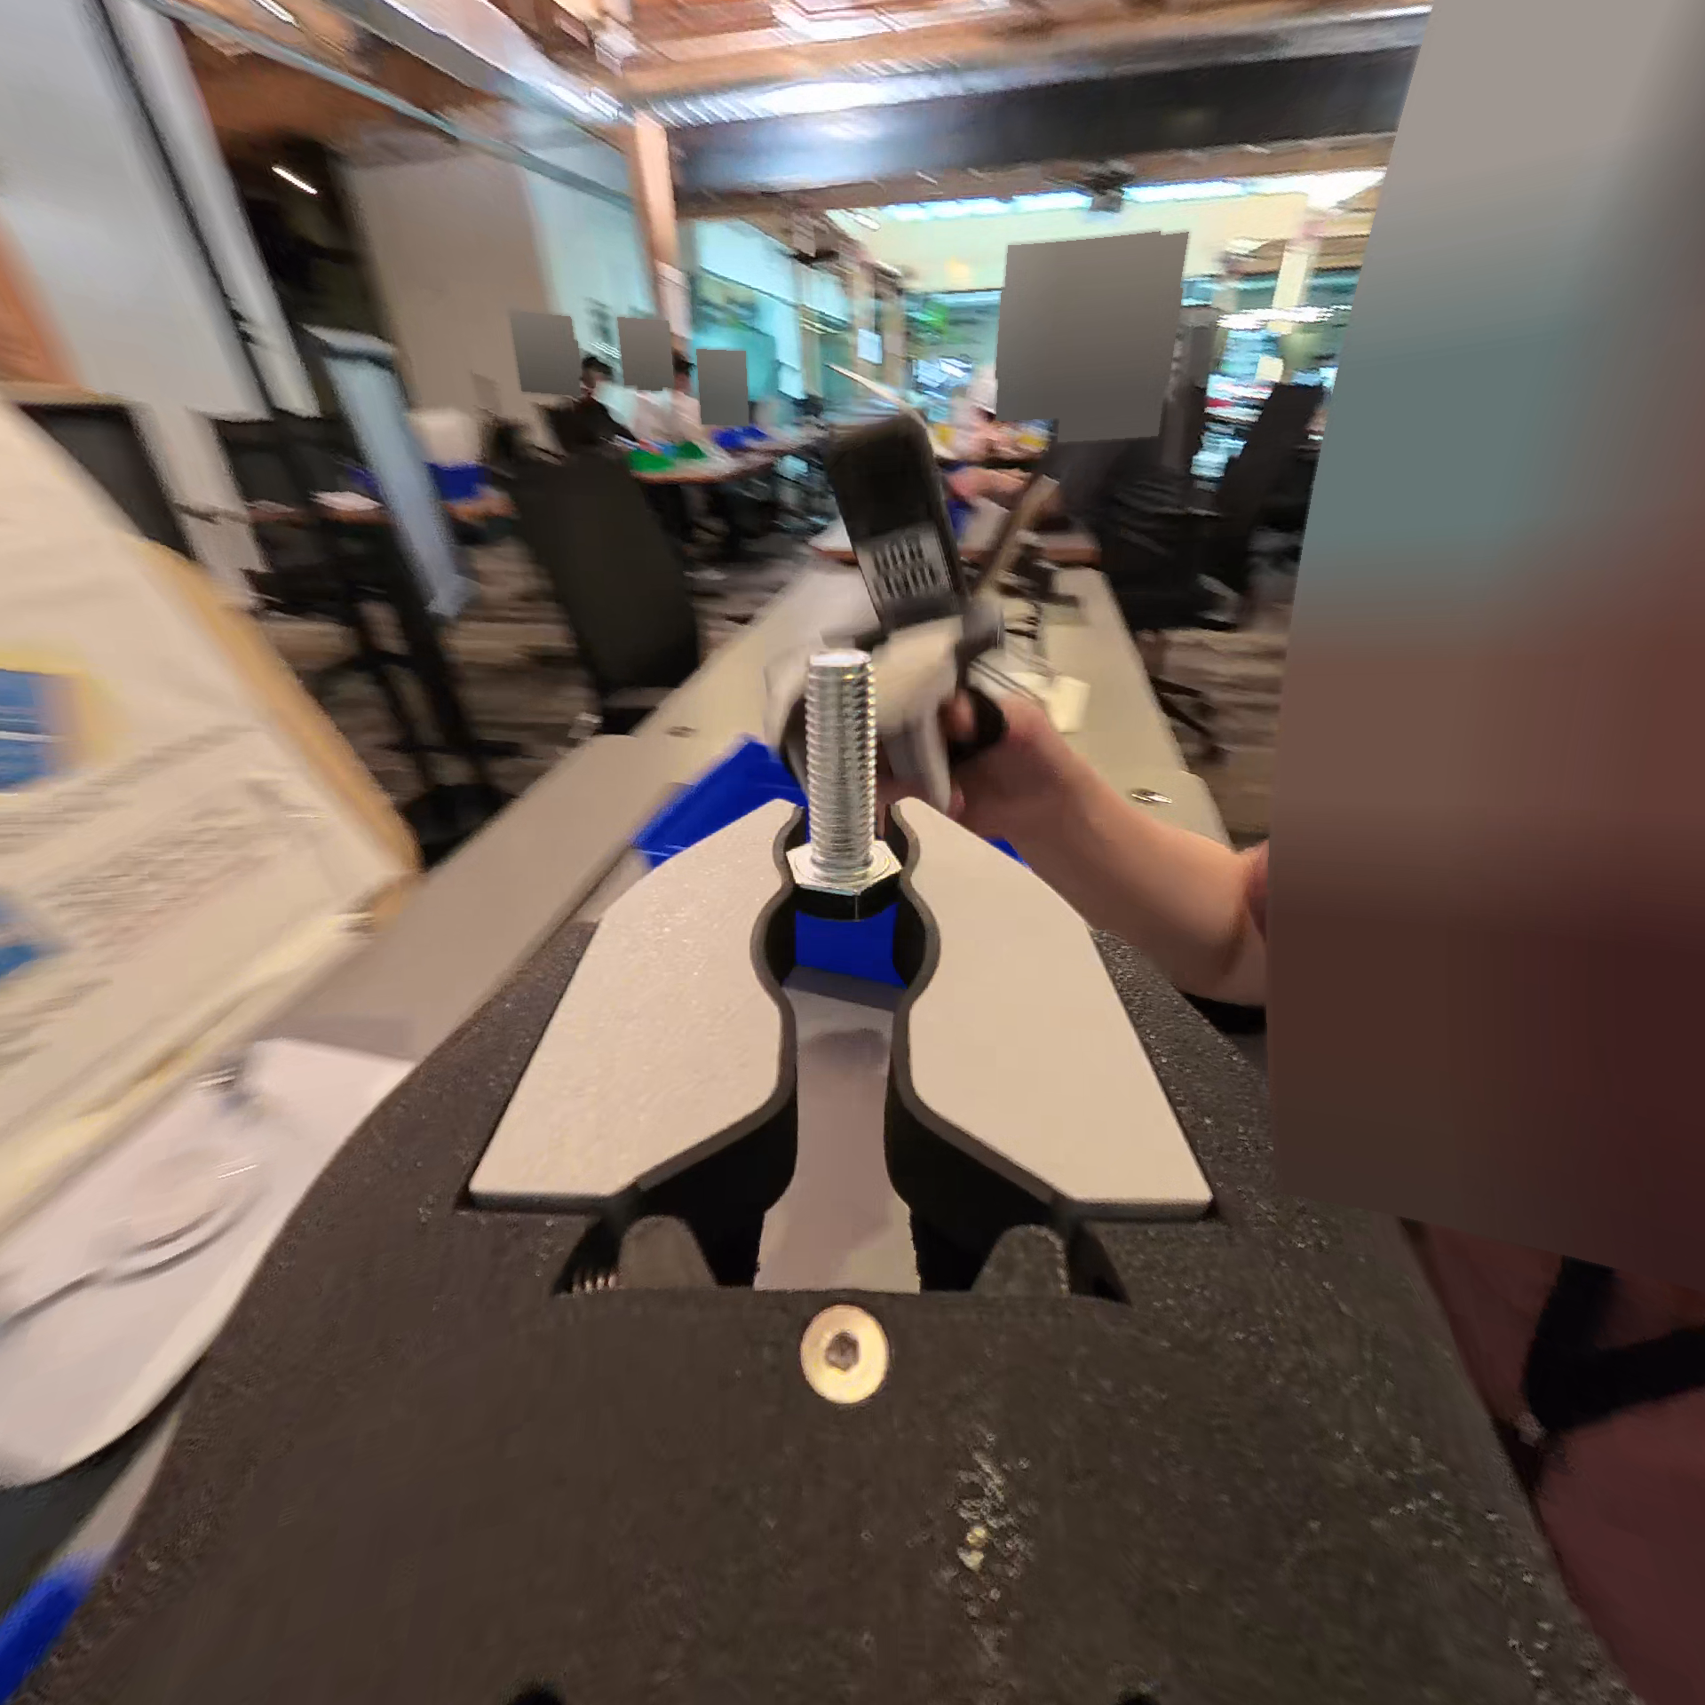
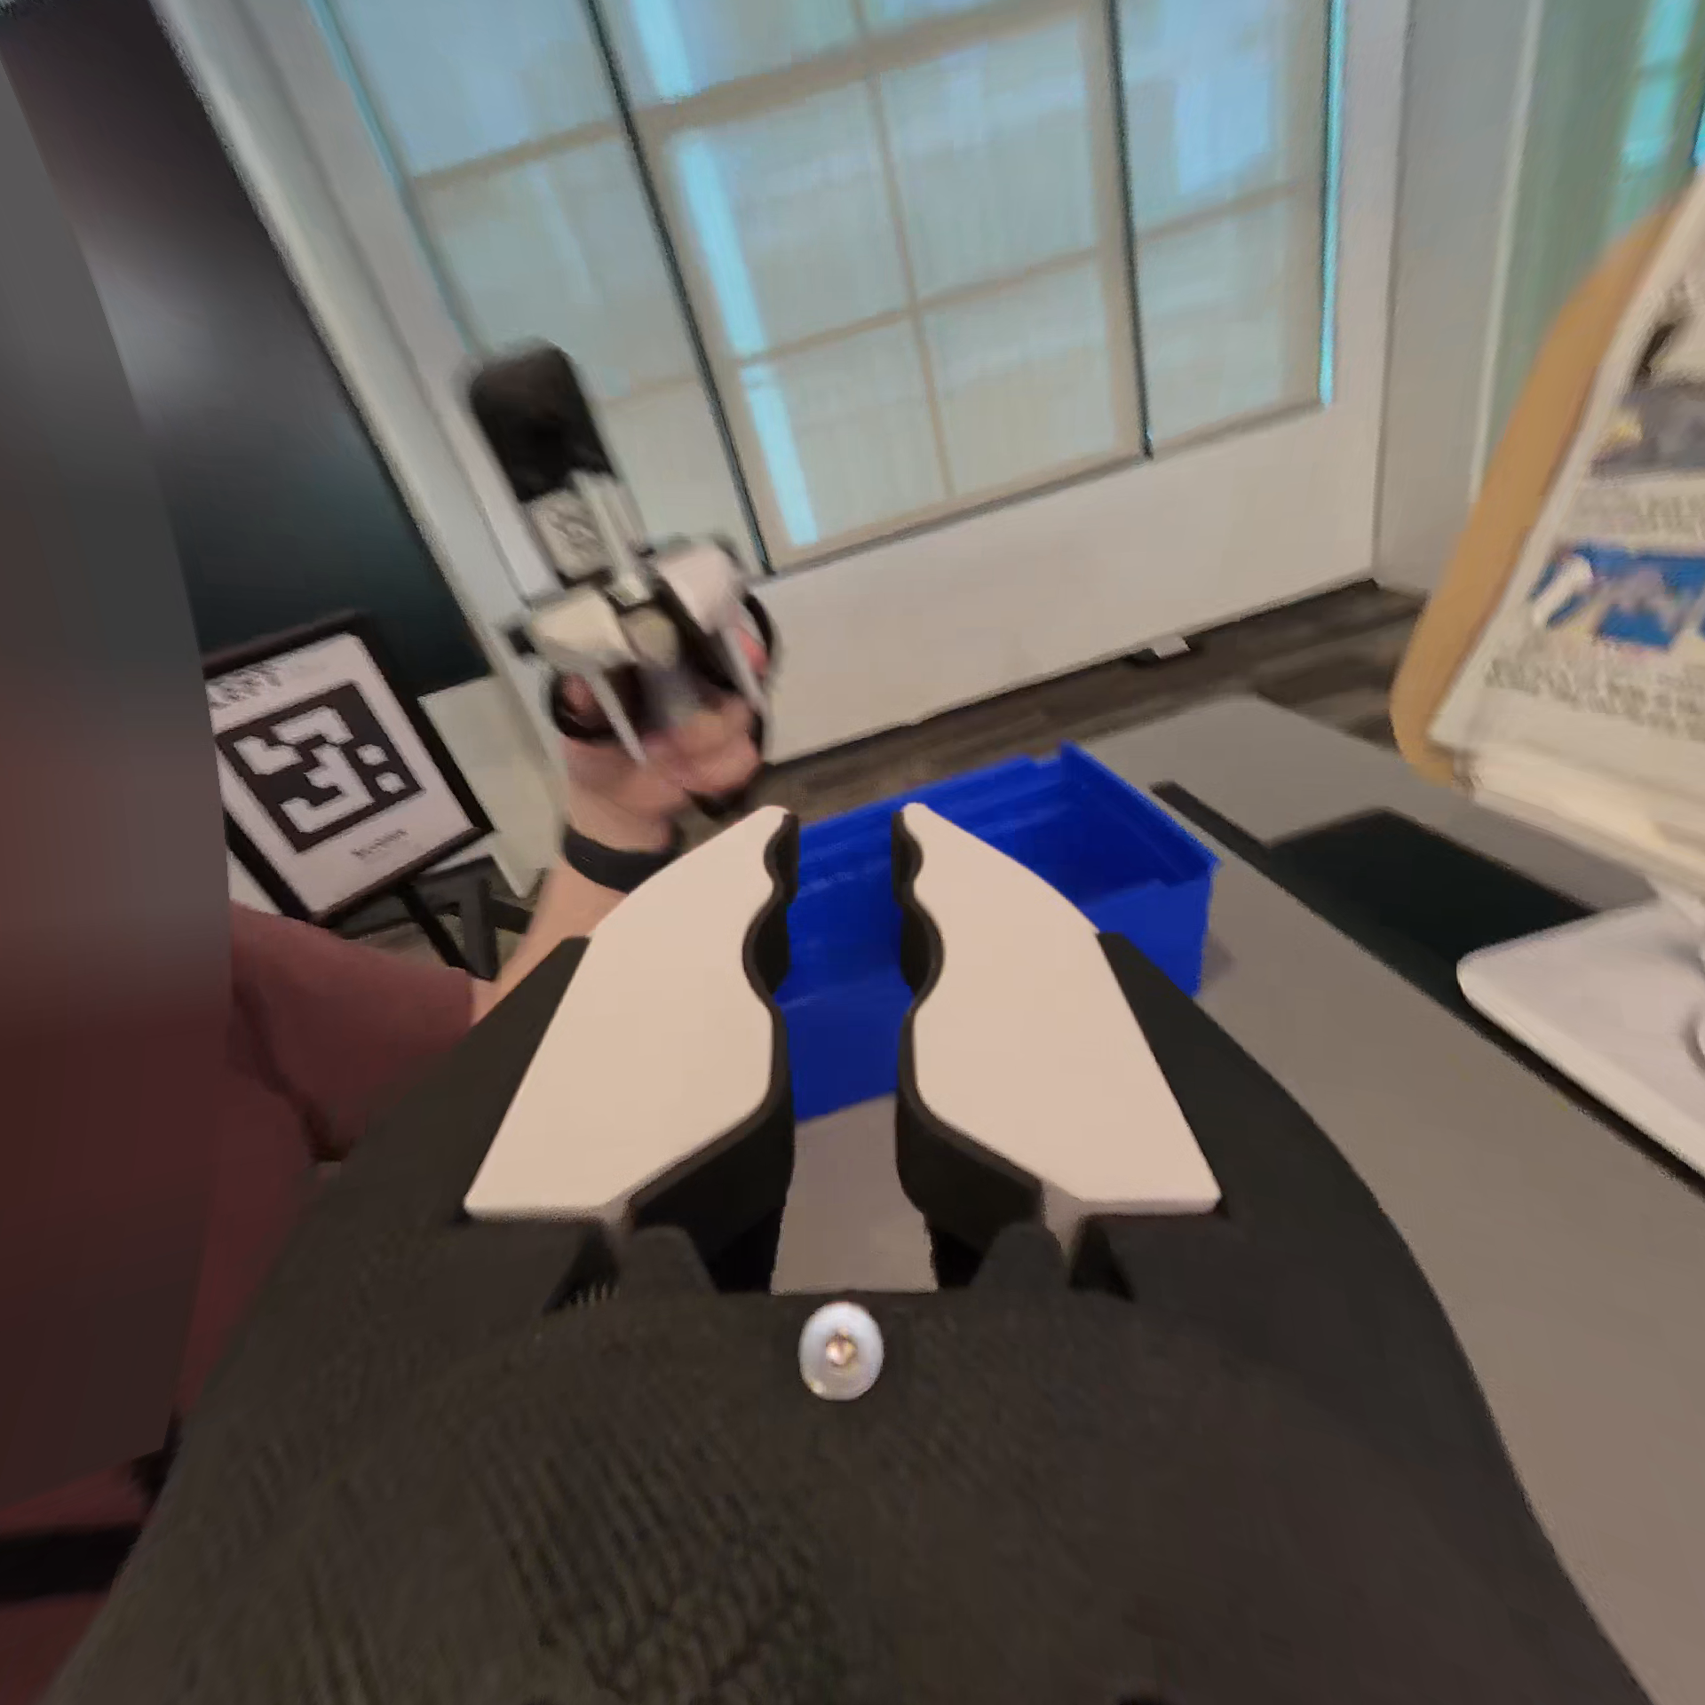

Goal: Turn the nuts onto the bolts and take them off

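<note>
Left claw (image 1: 844,816) grips an upright bolt (image 1: 838,757); right claw (image 2: 841,816), narrowly parted, holds nothing above the grey tabletop (image 2: 1384,1153) and blue bin (image 2: 1061,858), office chairs (image 1: 609,563) behind.

Left wrist view: a long open office under a timber ceiling (image 1: 830,55) with a dark beam (image 1: 1015,138) and bright strip lights (image 1: 923,208). Grey desks (image 1: 1098,646) run into the distance, flanked by black chairs (image 1: 609,572); seated people (image 1: 664,406) show far off, blurred. The floor (image 1: 517,637) is dark carpet, and a white wall (image 1: 120,231) stands to the left. Right wrist view: a large paned window (image 2: 876,277) in a white frame — daylight comes through it — above a white sill wall (image 2: 1015,627). A dark wall (image 2: 277,415) lies to its left, with a framed marker board (image 2: 323,766) on a stand before it.
</note>
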Action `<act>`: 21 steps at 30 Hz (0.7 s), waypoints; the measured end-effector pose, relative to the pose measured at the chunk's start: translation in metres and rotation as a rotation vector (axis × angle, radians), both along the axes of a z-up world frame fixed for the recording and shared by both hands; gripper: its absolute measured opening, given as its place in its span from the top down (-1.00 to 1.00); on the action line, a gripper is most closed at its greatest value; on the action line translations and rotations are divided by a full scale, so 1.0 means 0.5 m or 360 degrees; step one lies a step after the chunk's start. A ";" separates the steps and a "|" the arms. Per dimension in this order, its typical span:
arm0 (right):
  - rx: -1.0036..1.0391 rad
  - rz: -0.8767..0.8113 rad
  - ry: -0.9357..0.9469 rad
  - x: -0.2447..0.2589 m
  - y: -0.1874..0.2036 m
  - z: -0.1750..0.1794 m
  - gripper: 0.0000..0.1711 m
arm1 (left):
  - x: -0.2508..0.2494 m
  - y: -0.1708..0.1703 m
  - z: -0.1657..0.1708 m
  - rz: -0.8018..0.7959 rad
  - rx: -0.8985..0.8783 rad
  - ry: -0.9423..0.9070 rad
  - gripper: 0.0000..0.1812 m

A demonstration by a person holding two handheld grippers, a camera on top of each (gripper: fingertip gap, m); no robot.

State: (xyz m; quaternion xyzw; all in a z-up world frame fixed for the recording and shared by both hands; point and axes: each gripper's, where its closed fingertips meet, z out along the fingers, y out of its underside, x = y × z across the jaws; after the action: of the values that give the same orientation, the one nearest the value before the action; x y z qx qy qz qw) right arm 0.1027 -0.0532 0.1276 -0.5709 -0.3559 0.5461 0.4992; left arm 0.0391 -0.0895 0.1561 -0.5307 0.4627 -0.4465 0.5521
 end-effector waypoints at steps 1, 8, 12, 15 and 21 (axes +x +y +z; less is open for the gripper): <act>-0.0054 -0.0048 -0.0067 -0.016 0.018 -0.032 0.77 | -0.024 0.005 0.011 0.0069 0.0027 -0.0010 0.83; -0.0140 -0.0076 -0.0767 -0.180 0.101 -0.355 0.76 | -0.090 0.014 0.036 0.0208 0.0079 -0.0050 0.83; -0.0096 -0.0019 -0.1154 -0.233 0.142 -0.488 0.97 | -0.088 0.011 0.036 0.0181 0.0070 -0.0052 0.83; -0.0023 -0.0147 -0.1371 -0.239 0.191 -0.533 0.99 | -0.093 0.006 0.038 0.0172 0.0072 -0.0057 0.83; -0.0217 -0.0138 -0.1372 -0.226 0.223 -0.552 0.98 | -0.115 0.000 0.047 0.0151 0.0068 -0.0092 0.83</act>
State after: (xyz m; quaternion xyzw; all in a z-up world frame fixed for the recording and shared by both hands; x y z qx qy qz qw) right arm -0.0102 0.0584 -0.1485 -0.7927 -0.4705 0.2588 0.2886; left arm -0.0186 -0.0895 0.1797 -0.5271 0.4301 -0.4251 0.5970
